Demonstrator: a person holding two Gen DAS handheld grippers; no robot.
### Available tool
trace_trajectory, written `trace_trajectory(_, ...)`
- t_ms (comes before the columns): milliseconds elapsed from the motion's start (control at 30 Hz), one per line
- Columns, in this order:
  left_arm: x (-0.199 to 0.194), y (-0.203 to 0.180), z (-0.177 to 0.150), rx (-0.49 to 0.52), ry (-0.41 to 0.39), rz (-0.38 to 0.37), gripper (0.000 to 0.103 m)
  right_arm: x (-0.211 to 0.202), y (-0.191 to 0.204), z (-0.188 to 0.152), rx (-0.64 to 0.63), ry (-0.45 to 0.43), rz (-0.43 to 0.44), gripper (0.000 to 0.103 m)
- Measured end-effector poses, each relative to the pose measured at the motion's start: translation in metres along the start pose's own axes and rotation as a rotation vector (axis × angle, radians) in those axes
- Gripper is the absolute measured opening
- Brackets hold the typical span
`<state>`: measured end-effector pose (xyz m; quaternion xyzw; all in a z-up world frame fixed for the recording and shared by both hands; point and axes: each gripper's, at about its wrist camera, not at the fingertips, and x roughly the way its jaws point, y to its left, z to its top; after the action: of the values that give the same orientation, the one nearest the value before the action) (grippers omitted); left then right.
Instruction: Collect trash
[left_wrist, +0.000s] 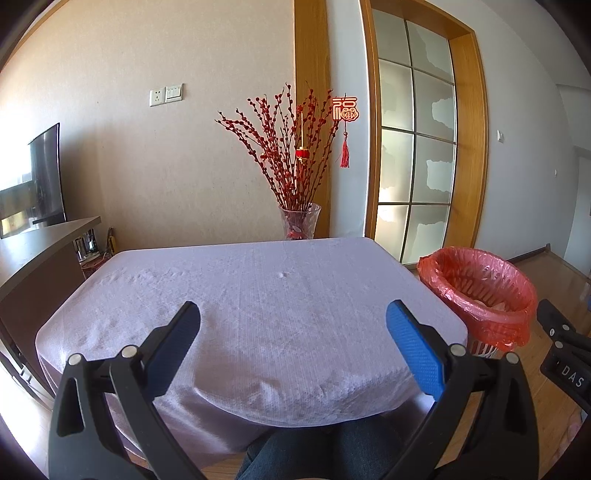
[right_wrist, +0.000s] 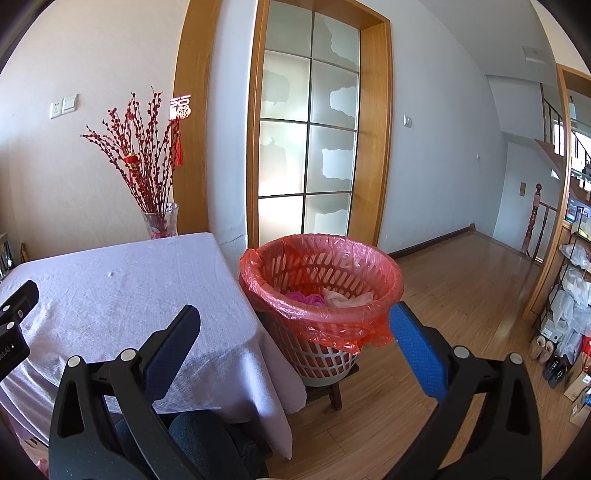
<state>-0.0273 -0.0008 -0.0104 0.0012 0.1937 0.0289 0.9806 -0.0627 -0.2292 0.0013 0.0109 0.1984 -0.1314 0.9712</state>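
Note:
A white lattice waste basket (right_wrist: 325, 360) lined with a red plastic bag (right_wrist: 373, 264) stands on a low stool right of the table; pink and beige crumpled trash (right_wrist: 325, 297) lies inside it. In the left wrist view the same basket (left_wrist: 480, 284) sits at the right edge. My left gripper (left_wrist: 293, 317) hangs open over the near part of the lavender tablecloth (left_wrist: 258, 288), holding nothing. My right gripper (right_wrist: 295, 319) is open, empty, in front of the basket's near rim. The cloth-covered table (right_wrist: 122, 291) shows no loose trash on it.
A glass vase (left_wrist: 300, 221) of red branches stands behind the table's far edge. A dark cabinet (left_wrist: 33, 266) with a TV is at the left. Behind the basket is a frosted glass door (right_wrist: 310, 140). Wooden floor (right_wrist: 461, 295) opens rightward toward shelves with bags and shoes (right_wrist: 554, 354). A person's knees (left_wrist: 332, 446) sit below the table.

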Motion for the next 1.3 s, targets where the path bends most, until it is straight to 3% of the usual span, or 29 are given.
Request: trace_trajectory(1300, 0.0066, 0.0025, -0.0018, 0.0, 0.02, -0.013, 0.099, 0.0038, 0.0012, -0.0032, -0.002, 0.013, -0.002, 0.101)
